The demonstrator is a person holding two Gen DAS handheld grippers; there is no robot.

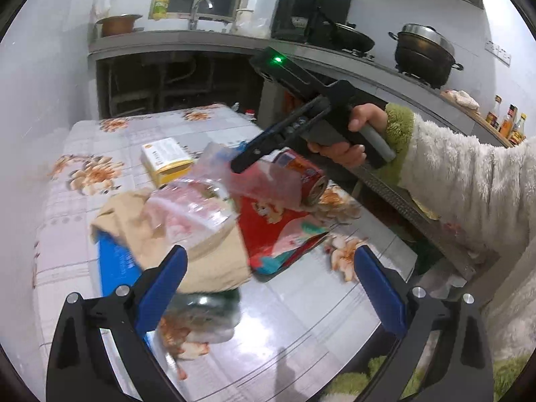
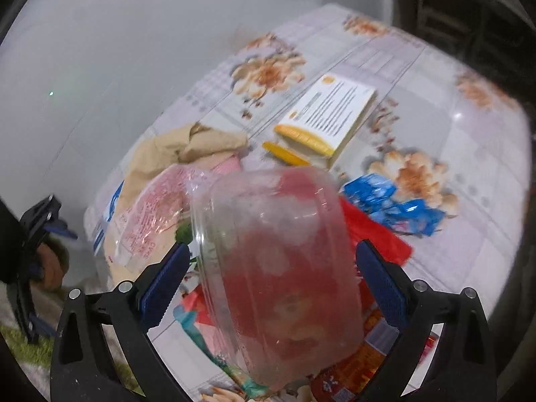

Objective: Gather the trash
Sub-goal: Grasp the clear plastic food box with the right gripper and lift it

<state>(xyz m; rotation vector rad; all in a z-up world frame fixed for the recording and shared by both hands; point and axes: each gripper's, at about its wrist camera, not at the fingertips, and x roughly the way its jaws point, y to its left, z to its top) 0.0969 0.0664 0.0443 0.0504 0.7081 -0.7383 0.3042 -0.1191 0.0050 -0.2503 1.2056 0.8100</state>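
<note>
A heap of trash lies on the floral tablecloth (image 1: 83,174). It holds a clear plastic container (image 2: 278,268), a red snack wrapper (image 1: 271,231), a red can (image 1: 308,174), a tan paper bag (image 1: 207,261), a blue pack (image 1: 117,261) and a yellow-white box (image 1: 167,157). My right gripper (image 2: 273,281) is open wide, and the clear container (image 1: 201,211) stands between its fingers, close to both pads. In the left wrist view a hand holds the right gripper (image 1: 241,164) over the heap. My left gripper (image 1: 271,288) hangs open just in front of the heap with nothing in it.
A crumpled blue wrapper (image 2: 392,204) lies to the right of the heap. A white wall (image 2: 100,67) borders the table's far side. Behind stands a kitchen counter (image 1: 201,40) with a black pot (image 1: 423,53) and a pan (image 1: 351,38). A fleecy sleeve (image 1: 469,184) reaches in from the right.
</note>
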